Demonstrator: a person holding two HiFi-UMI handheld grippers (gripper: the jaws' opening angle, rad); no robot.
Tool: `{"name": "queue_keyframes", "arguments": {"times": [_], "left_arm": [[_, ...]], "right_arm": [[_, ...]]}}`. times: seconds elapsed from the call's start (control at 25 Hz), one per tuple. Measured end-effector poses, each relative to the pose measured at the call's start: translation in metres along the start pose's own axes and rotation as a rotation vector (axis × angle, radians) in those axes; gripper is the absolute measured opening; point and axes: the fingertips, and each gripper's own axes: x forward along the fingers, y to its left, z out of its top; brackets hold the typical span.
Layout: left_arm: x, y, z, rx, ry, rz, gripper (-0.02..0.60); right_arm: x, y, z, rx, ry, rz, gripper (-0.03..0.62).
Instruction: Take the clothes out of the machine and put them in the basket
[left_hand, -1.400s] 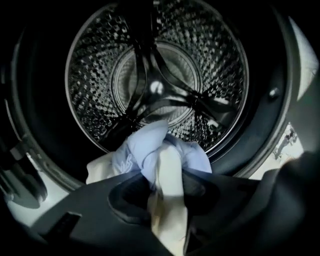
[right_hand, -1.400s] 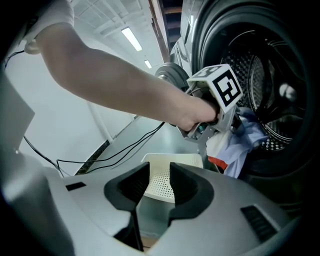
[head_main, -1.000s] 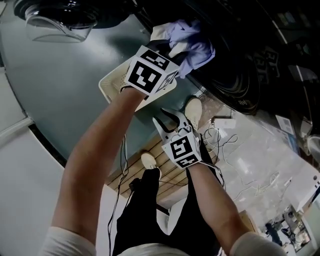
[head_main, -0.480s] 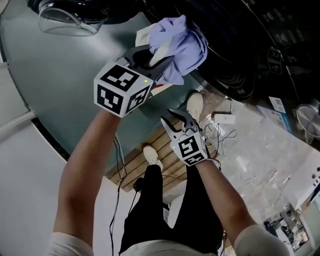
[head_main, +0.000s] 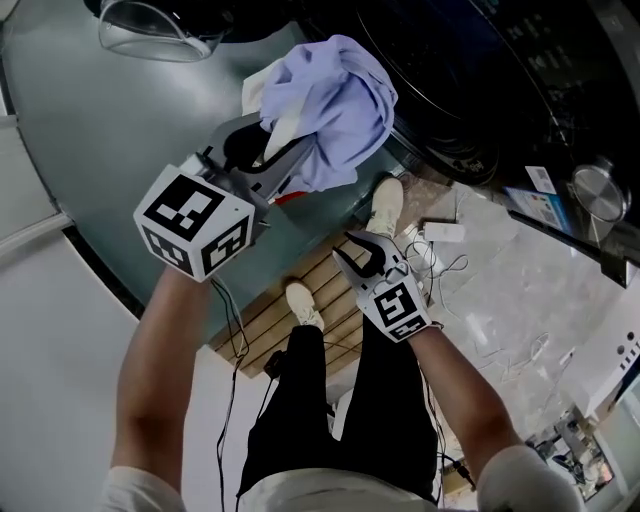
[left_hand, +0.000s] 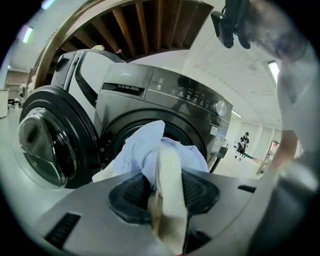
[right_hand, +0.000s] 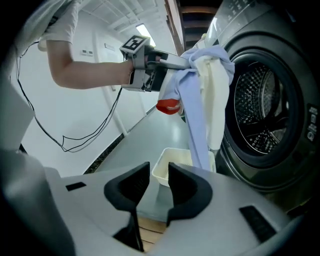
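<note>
The clothes (head_main: 330, 105), a pale lilac garment bunched with a cream one, hang in the air outside the drum, just in front of the machine's round opening. The left gripper (head_main: 283, 158) has them: in the left gripper view its dark pads are clamped on a fold of the cream cloth (left_hand: 167, 185), with the lilac bundle (left_hand: 142, 147) swelling out past the tips. From the right gripper view the load (right_hand: 202, 85) trails down in a long strip from the left gripper (right_hand: 184, 62), its lower end hanging over the cream basket (right_hand: 167, 162), which sits on the grey floor close to the machine's front; whether cloth and basket touch I cannot tell. A small red bit shows under that gripper, too unclear to name.

The right gripper (head_main: 362, 250) is lower and nearer the person, well apart from the clothes. Its fingers (right_hand: 135, 187) stand a little apart with nothing between them, only the basket and floor seen beyond the gap.

The washing machine (left_hand: 165, 90) is dark grey, its glass door (left_hand: 45, 145) swung wide open to the left. Below, the person's pale shoes (head_main: 385, 205) stand on a slatted wooden board (head_main: 335, 300), with loose cables and clear plastic sheeting (head_main: 500, 300) on the floor to the right
</note>
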Motion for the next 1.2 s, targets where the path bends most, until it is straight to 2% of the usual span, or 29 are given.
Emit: {"name": "queue_keyframes", "arguments": {"times": [0.28, 0.6, 1.04, 1.2], "left_arm": [[-0.053, 0.000, 0.001, 0.019, -0.010, 0.039, 0.135], [-0.089, 0.019, -0.036, 0.022, 0.047, 0.122, 0.137], [-0.071, 0.048, -0.096, -0.009, 0.116, 0.168, 0.137], [-0.052, 0.063, -0.123, 0.016, 0.173, 0.167, 0.138]], "right_arm": [[-0.001, 0.015, 0.012, 0.001, 0.005, 0.017, 0.121], [0.012, 0.031, 0.024, 0.000, 0.006, 0.049, 0.121], [0.024, 0.030, 0.030, -0.022, 0.019, 0.085, 0.121], [0.032, 0.027, 0.030, -0.008, 0.024, 0.090, 0.121]]}}
